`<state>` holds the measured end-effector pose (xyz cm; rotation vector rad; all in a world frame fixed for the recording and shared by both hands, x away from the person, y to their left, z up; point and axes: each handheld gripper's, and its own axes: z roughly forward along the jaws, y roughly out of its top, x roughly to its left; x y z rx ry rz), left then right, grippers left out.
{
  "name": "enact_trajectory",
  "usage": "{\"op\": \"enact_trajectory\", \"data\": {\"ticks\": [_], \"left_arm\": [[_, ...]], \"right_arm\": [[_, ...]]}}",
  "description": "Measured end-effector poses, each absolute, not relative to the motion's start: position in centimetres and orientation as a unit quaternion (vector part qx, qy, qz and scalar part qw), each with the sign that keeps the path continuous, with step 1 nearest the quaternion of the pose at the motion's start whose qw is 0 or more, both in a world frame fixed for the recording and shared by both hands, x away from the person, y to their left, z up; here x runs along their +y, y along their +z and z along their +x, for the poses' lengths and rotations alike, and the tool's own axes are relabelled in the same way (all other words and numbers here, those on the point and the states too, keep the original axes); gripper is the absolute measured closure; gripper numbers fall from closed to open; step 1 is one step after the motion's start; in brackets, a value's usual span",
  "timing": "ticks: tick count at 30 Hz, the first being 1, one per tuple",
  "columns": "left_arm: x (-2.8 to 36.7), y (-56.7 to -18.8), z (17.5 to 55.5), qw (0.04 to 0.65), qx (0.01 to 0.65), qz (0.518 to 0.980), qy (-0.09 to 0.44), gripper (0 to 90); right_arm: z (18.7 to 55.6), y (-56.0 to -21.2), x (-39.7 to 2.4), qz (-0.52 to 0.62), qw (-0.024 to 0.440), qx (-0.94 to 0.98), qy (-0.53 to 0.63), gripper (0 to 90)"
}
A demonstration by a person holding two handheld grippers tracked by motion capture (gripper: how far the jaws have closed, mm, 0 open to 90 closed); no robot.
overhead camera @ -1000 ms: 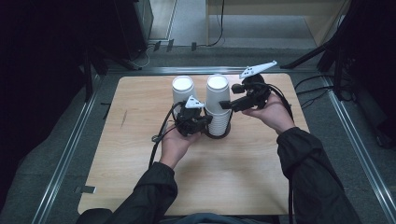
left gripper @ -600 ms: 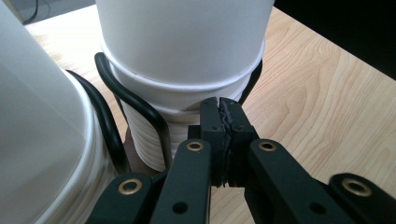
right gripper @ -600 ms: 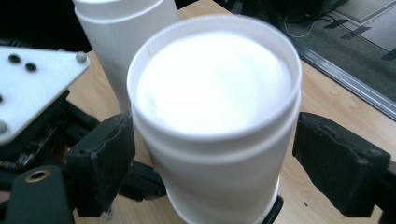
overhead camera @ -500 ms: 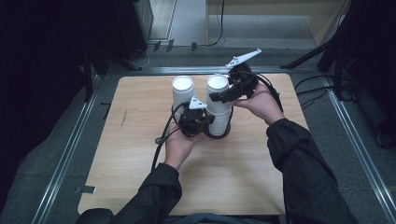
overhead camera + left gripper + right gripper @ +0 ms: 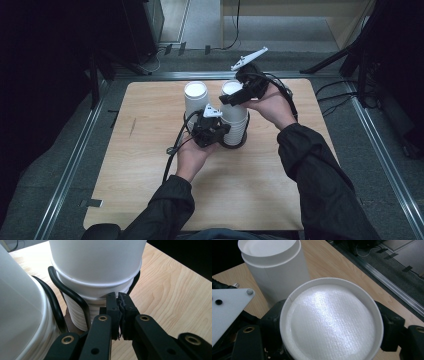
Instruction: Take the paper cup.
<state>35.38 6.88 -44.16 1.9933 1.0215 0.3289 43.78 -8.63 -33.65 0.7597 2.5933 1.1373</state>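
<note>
High view: two stacks of upturned white cups on the wooden table (image 5: 150, 190), side by side near 12 o'clock of the board.
Right stack (image 5: 234, 116): nested cups, standing in a black ring holder (image 5: 239, 146), at about 1 o'clock from the table centre.
Left stack (image 5: 196, 97): just beside the right one, at its 9 o'clock.
Left gripper (image 5: 210, 131): low at the foot of the right stack; jaws closed together on something thin, seemingly a cup rim.
Right gripper (image 5: 235, 97): half a second ago beside the top cup (image 5: 331, 322), now moved over it from 3 o'clock; jaws wide on both sides of the cup, not clearly pressing.
Meaning, as a judgement: top cup probably to be pulled off while the left gripper holds the stack down.
Risk: two cups lifting together.
</note>
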Motion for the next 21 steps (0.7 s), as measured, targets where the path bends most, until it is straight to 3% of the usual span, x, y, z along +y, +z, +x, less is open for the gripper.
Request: {"op": "enact_trajectory", "data": {"ticks": [10, 21], "left_arm": [[6.9, -44.3, 35.5, 0.427, 0.405, 0.799, 0.125, 86.1], [7.1, -44.3, 35.7, 0.432, 0.406, 0.798, 0.107, 83.5]], "right_arm": [[43.4, -31.3, -9.0, 0.255, 0.114, 0.873, 0.401, 24.8], [41.7, -26.2, -9.7, 0.242, 0.133, 0.865, 0.419, 24.9]]}}
